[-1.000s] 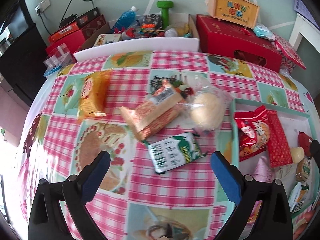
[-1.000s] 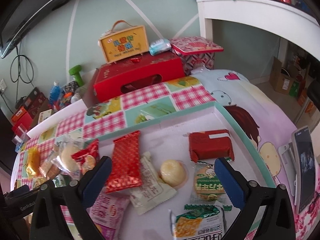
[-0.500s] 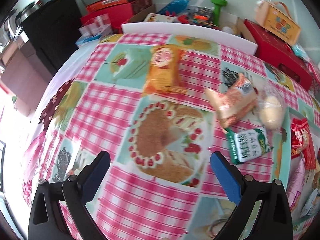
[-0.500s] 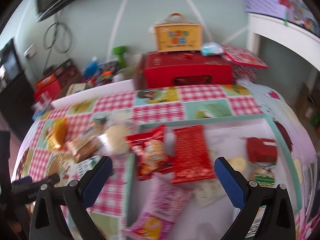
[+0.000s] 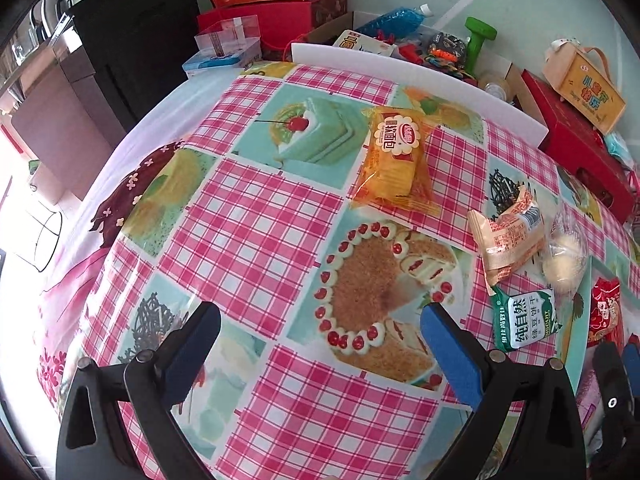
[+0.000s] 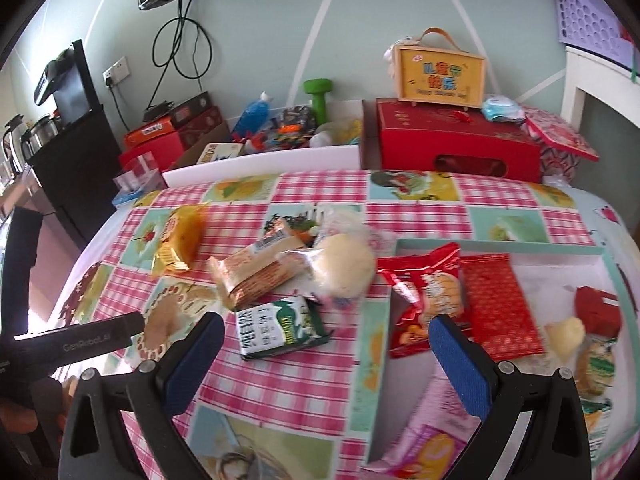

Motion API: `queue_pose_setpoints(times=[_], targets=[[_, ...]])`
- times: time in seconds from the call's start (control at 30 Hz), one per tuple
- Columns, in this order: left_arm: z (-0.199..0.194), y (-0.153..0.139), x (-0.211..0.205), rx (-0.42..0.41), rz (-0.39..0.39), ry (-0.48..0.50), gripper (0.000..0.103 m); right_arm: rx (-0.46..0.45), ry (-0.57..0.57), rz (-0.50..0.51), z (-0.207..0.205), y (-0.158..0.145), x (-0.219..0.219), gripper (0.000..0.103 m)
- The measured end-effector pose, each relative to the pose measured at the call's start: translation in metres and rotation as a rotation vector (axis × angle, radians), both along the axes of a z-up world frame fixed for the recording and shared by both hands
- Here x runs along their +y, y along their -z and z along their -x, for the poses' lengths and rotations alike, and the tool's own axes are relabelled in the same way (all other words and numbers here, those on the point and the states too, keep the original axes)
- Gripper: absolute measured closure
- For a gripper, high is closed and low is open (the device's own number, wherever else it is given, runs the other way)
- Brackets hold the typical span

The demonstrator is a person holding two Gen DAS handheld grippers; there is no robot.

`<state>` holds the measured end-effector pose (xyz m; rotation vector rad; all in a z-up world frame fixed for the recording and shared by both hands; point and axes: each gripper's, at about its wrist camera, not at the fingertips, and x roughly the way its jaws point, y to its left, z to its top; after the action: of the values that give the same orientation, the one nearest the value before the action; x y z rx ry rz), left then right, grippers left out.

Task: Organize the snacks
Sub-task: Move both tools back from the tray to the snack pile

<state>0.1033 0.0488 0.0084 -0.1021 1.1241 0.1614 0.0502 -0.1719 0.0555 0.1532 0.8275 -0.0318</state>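
1. Low in both wrist frames, my left gripper (image 5: 320, 332) and right gripper (image 6: 326, 344) hang with jaws spread wide, holding nothing.
2. Right of centre in the left view, the green packet (image 5: 524, 318) lies on the tablecloth (image 5: 256, 220), below the tan packet (image 5: 510, 236) and wrapped bun (image 5: 564, 260).
3. At upper centre lies the yellow cake packet (image 5: 394, 160).
4. Right in the right view, the tray (image 6: 560, 268) holds red packets (image 6: 492, 300).

My left gripper (image 5: 320, 344) hangs with its blue-padded fingers (image 5: 448, 354) spread wide and nothing between them. My right gripper (image 6: 326, 354) is likewise spread wide and holds nothing. In the right wrist view, the left gripper's black body shows at the left edge, low down.
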Motion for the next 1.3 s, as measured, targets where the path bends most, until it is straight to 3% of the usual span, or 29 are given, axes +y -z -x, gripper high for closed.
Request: queue_pose_setpoints(times=[0.33,0.57,0.7,1.0,1.3], targets=[[-0.01,0.003,-0.001,0.009,0.036,0.037,0.003,0.011,0.001,-0.001,-0.004,0.01,0.003,0.0],[-0.02,0.004,0.005,0.009,0.05,0.057,0.003,-0.012,0.068,-0.093,-0.001,0.006,-0.022,0.0],[-0.028,0.008,0.009,0.019,0.08,0.061,0.003,-0.003,0.1,-0.063,-0.004,0.004,-0.025,0.0],[-0.043,0.015,0.015,0.03,0.101,0.07,0.003,0.04,-0.005,-0.032,-0.027,0.011,0.012,0.0],[-0.055,0.022,0.018,0.044,0.11,0.053,0.003,0.158,-0.078,0.007,-0.052,0.044,0.037,0.0]])
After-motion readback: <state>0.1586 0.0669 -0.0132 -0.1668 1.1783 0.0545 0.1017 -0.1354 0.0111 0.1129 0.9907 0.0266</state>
